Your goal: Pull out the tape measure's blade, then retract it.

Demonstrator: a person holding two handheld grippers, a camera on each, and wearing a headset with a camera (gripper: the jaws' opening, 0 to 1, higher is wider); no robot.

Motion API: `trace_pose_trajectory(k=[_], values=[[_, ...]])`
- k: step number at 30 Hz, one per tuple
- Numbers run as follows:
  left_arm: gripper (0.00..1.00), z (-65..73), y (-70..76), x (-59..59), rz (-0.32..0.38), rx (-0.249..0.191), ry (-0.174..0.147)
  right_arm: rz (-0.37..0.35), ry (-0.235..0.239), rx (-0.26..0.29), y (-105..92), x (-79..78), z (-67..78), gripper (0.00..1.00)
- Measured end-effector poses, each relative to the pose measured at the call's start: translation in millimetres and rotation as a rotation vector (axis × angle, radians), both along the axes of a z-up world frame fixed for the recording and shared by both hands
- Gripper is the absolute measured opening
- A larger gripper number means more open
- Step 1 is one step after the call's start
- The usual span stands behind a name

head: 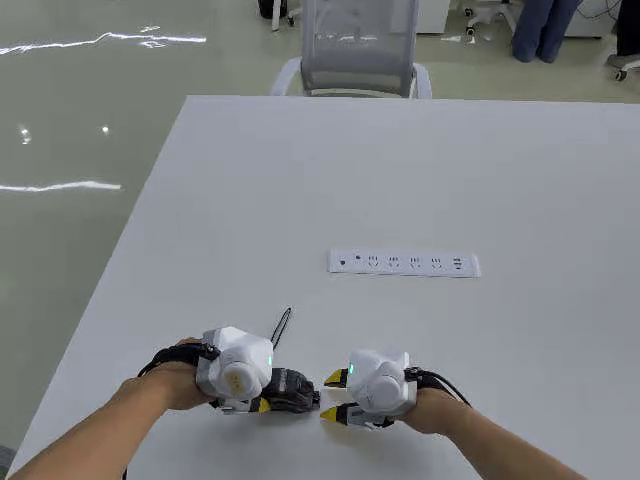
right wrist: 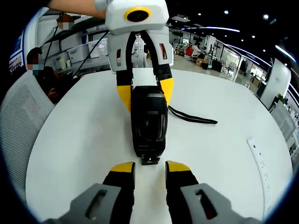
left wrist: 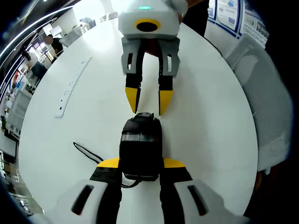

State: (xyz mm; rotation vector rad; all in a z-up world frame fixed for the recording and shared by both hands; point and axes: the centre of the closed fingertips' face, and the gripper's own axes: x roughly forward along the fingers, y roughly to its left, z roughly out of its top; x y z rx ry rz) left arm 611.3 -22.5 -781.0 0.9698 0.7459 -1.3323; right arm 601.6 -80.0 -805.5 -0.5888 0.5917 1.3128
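Tape measure [head: 288,390] lies on the table [head: 400,170] at 6 o'clock in the head view, near the edge, clamped in the left claw [left wrist: 141,163]. Right claw [right wrist: 150,167], jaws apart, sits at its 3 o'clock, just short of the blade hook [right wrist: 150,160]. Power strip [head: 404,263] lies at 1 o'clock.

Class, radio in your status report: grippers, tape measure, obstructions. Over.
Left gripper shut on tape measure. Right gripper open, facing blade tip. Blade not yet out. Power strip lies well clear.
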Motion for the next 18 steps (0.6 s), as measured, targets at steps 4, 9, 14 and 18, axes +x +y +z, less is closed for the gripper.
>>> trace_pose_trajectory(k=[4, 9, 14, 18], values=[[0.26, 0.4, -0.3, -0.2, -0.004, -0.007, -0.001, 0.014, -0.002, -0.005, 4.6, 1.7, -3.8, 0.24], [0.26, 0.6, -0.1, 0.5, -0.013, -0.008, 0.003, 0.049, -0.015, -0.026, 7.9, -0.5, -10.1, 0.17], [0.26, 1.8, 0.9, -0.2, -0.018, -0.019, 0.005, 0.056, -0.005, -0.013, 8.9, -1.2, -10.0, 0.16], [0.26, 2.1, 0.4, -0.9, -0.023, -0.021, 0.006, 0.051, 0.011, -0.007, 9.1, -2.2, -9.8, 0.14]])
